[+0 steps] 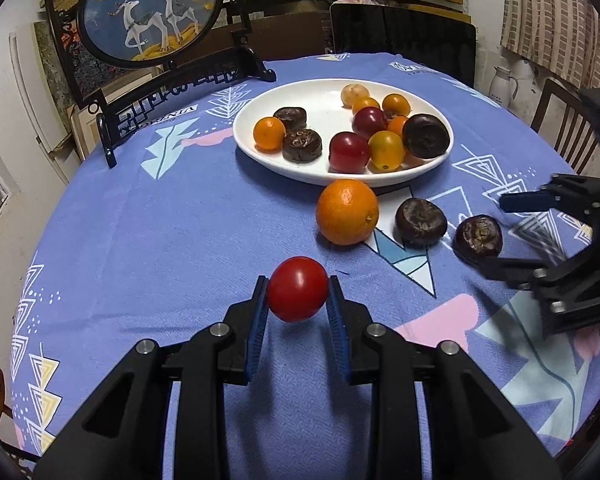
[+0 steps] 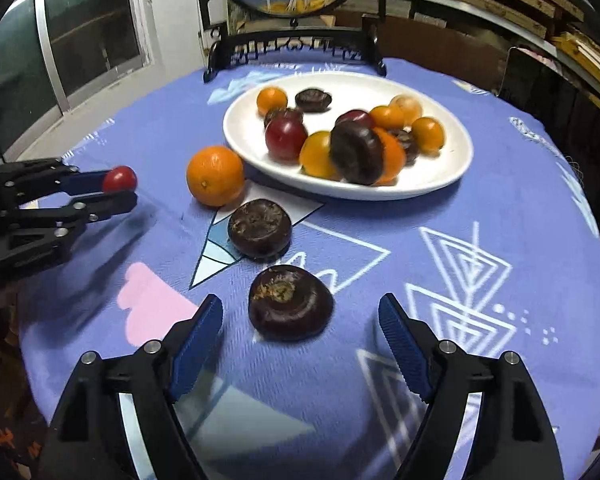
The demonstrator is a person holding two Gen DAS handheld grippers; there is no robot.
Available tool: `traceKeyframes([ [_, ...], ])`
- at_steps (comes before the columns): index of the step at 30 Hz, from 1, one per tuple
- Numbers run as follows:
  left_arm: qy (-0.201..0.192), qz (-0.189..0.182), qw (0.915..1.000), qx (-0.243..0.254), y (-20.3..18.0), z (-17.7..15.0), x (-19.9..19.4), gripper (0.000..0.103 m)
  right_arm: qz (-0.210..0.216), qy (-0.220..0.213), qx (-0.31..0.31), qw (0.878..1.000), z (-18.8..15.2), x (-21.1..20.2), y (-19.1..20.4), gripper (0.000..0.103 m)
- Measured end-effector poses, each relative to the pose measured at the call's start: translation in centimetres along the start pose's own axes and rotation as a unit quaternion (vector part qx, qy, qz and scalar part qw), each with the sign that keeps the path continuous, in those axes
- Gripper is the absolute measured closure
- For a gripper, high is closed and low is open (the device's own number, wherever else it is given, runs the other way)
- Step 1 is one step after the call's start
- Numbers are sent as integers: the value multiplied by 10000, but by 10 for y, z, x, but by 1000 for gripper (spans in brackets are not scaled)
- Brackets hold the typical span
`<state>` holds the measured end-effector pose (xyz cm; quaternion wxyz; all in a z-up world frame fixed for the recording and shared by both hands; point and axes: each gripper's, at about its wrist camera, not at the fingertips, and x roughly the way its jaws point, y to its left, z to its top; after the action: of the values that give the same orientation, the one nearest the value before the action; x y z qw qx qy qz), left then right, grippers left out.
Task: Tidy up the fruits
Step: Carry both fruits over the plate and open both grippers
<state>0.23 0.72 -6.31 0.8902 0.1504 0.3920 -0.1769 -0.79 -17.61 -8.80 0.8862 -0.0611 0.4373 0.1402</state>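
Left fingers [image 1: 298, 300] around tomato [image 1: 297, 289], raised.

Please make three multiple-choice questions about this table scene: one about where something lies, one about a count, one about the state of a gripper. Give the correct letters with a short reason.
1. Where does the large orange lie?
A. on the white plate
B. on the tablecloth, beside the plate's near rim
C. between the right gripper's fingers

2. How many dark water chestnuts lie on the cloth outside the plate?
A. two
B. four
C. none

3. What is the state of the left gripper?
A. open and empty
B. shut on a red cherry tomato
C. shut on a water chestnut

Answers:
1 B: it rests on the blue cloth, just outside the rim.
2 A: one and another lie off the plate.
3 B: both pads press the tomato.
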Motion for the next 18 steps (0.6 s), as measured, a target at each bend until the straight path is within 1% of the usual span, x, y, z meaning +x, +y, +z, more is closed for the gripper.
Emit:
traceKeyframes([
  [1, 4, -3, 10000, 1, 1, 0, 0, 75, -17, 54, -2, 10000, 1, 4, 1, 30],
  [2, 12, -5, 10000, -4, 2, 0, 0, 75, -18, 144, -27, 9999, 2, 8, 2, 53],
  [3, 15, 1, 10000, -15, 3, 0, 0, 75, -13, 180, -69, 9998, 2, 10, 3, 58],
  [8, 30, -25, 10000, -46, 3, 2, 3, 75, -176, -15, -38, 9998, 0, -1, 0, 58],
  [11, 1, -60, 10000, -7, -1, 4, 1, 75, -76, -101, 28, 9999, -2, -12, -2, 58],
  [14, -33, -74, 10000, 52, -5, 7, -2, 75, -132, -48, -47, 9999, -4, -14, -2, 58],
  [16, -51, -109, 9999, 106, -8, 15, -5, 75, -159, -34, -81, 9998, -2, -16, -3, 58],
  [18, -131, -49, 9998, 165, -10, 28, -9, 75, -185, -220, -58, 9996, 8, -26, -7, 58],
])
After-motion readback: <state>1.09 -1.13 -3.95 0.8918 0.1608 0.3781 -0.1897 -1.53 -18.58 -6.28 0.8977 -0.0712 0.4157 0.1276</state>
